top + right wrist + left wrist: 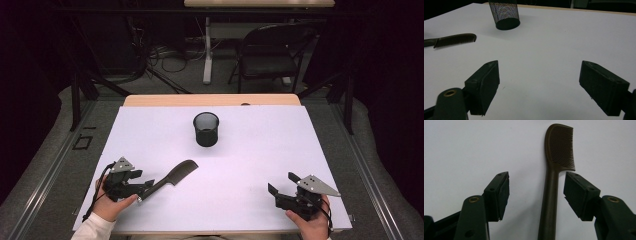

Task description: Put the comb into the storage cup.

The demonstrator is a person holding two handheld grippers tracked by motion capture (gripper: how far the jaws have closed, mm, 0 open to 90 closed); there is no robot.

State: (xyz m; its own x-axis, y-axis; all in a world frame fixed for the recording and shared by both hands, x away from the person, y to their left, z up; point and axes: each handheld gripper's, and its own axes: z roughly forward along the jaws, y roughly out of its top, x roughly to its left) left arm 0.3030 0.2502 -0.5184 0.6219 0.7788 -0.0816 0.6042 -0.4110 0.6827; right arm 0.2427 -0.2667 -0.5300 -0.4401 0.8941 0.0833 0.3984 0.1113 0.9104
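Clearly, the comb [554, 182] is straddled lengthwise by the spread, empty left tongs [536, 192], handle nearest; the right tongs [539, 85], also spread and empty, are well apart.

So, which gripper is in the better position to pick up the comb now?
The left gripper. Its open jaws already stand on either side of the comb handle. The right gripper is open too, but sits far across the table, with nothing between its jaws.
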